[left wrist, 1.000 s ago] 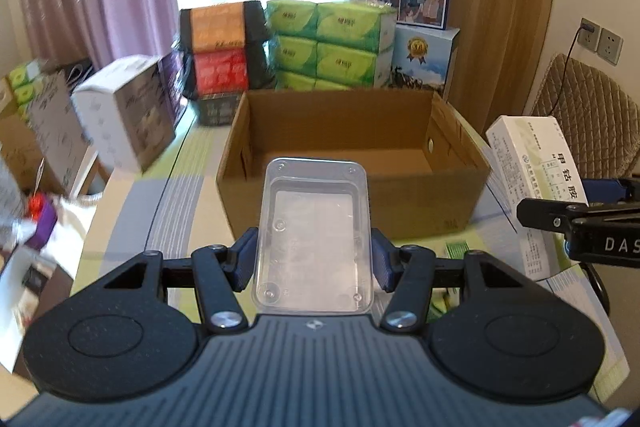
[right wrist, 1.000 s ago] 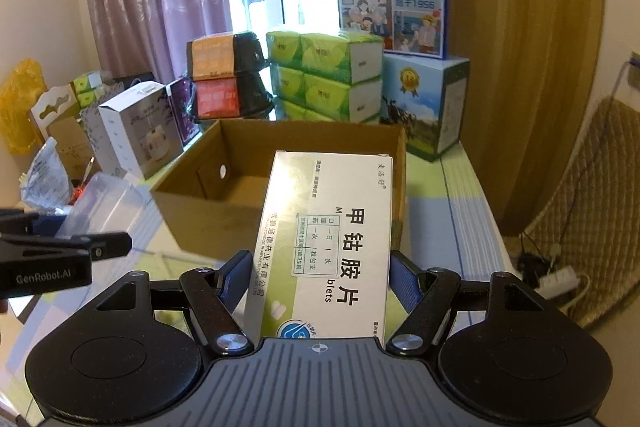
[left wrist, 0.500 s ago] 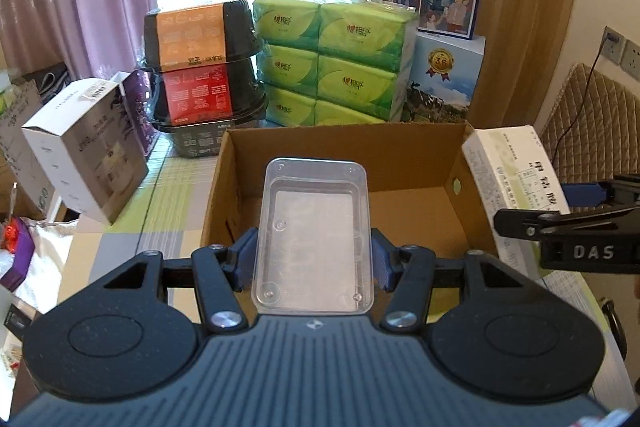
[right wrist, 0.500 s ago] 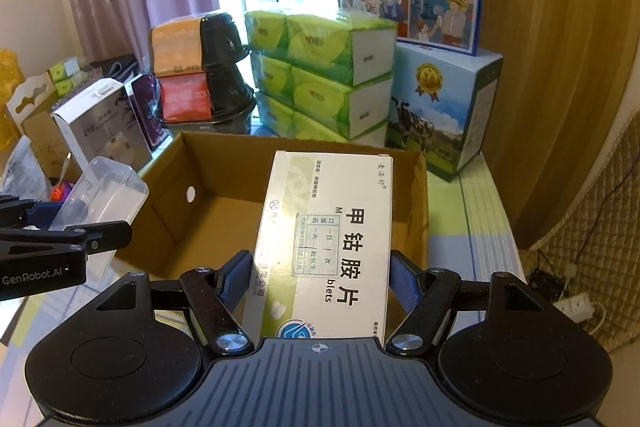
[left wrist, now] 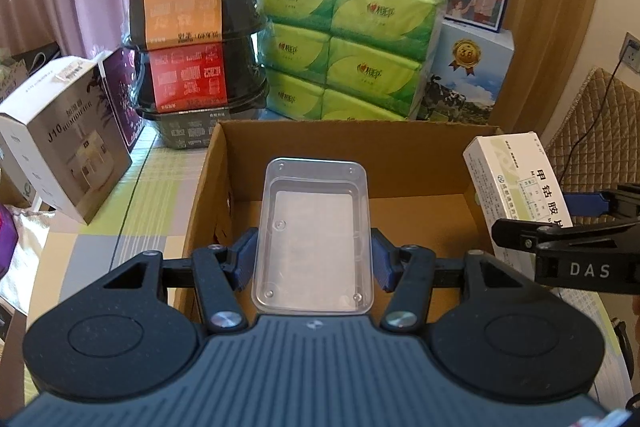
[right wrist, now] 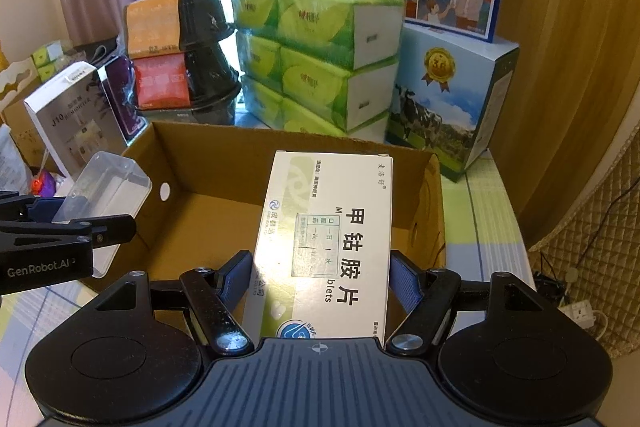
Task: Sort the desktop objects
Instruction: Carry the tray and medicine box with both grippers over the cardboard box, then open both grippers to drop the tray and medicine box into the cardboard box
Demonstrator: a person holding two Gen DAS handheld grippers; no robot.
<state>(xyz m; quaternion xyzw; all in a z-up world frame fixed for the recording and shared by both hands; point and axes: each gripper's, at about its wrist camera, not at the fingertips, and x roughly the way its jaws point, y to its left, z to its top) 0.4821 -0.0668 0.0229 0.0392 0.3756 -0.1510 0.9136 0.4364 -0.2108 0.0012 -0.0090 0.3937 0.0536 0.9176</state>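
Observation:
My left gripper (left wrist: 314, 259) is shut on a clear plastic tray (left wrist: 314, 231), held over the near wall of an open cardboard box (left wrist: 420, 151). My right gripper (right wrist: 322, 279) is shut on a white medicine box (right wrist: 328, 239) with Chinese print, also above the cardboard box (right wrist: 208, 155). In the left wrist view the medicine box (left wrist: 516, 183) and the right gripper (left wrist: 560, 239) hover at the carton's right wall. The right wrist view has the clear tray (right wrist: 106, 191) and the left gripper (right wrist: 68, 227) at the carton's left wall. The carton's floor looks bare.
Behind the carton stand green tissue packs (left wrist: 344, 47), stacked black food bowls (left wrist: 196, 43) and blue milk cartons (left wrist: 468, 75). A white humidifier box (left wrist: 64, 135) sits left on the checked tablecloth (left wrist: 140, 199). A quilted chair (left wrist: 592, 119) is at the right.
Both grippers have moved forward with their loads, from in front of the carton to over its opening. The carton and the stacks behind it now look larger and closer.

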